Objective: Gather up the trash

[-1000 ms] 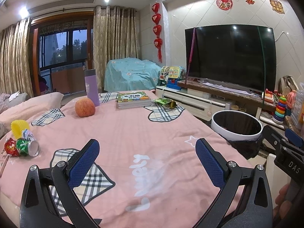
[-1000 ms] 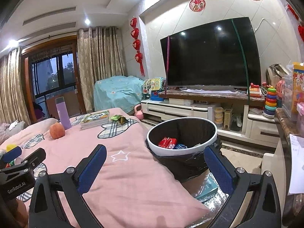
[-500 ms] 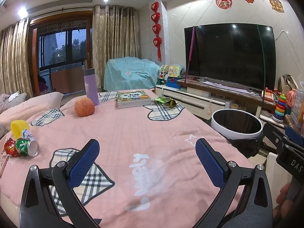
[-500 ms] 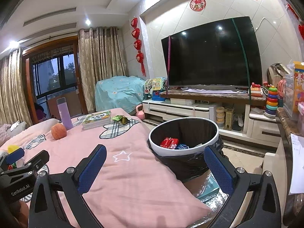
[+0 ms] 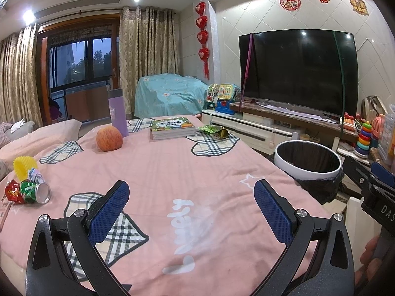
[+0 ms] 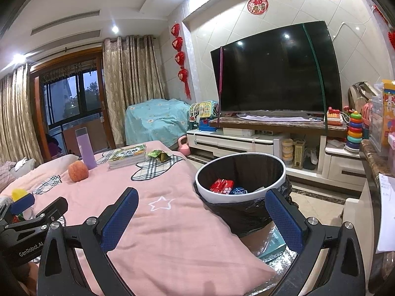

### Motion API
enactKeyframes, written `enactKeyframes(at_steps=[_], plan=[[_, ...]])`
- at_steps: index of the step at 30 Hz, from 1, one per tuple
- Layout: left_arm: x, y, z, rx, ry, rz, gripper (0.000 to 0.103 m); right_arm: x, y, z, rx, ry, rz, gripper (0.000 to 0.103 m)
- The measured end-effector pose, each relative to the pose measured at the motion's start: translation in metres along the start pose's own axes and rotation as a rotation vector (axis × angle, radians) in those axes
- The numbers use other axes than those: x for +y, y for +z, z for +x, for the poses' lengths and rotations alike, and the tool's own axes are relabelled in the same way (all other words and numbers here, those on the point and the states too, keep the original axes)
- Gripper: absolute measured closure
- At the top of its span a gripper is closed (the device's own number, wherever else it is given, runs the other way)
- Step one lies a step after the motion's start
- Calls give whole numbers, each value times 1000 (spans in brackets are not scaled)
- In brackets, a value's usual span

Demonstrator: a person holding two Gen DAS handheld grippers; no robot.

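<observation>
left wrist view: the left tool hangs with its blue pads spread wide and nothing between them, above a pink cloth that covers the surface. off to its left, near the cloth's edge, lie a crushed can and a red wrapper, touching each other, with a yellow cup just behind them. farther back sit an apple and, just behind it, an upright purple bottle. a stack of books lies near the far edge, and a green wrapper rests just right of it. to the right, beside the surface, stands a bin with a white rim and black liner.

right wrist view: the right tool is likewise wide apart and empty, held over the near edge of the cloth with the bin straight ahead between its fingers. inside the bin lie a red packet and a blue packet. the left tool shows at the left edge. beyond the bin, a tv stands on a low cabinet.
</observation>
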State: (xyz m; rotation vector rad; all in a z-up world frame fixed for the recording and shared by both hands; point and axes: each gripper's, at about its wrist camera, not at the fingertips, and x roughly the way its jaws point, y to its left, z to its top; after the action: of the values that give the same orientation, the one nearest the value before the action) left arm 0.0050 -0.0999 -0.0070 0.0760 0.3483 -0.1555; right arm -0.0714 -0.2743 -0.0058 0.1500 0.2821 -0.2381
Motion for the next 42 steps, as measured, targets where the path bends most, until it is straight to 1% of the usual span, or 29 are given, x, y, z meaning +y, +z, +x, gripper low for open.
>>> enactKeyframes(at_steps=[42], plan=[[-2,-3,8,9,-16,8,0,1,0,0,13,17,10,0]])
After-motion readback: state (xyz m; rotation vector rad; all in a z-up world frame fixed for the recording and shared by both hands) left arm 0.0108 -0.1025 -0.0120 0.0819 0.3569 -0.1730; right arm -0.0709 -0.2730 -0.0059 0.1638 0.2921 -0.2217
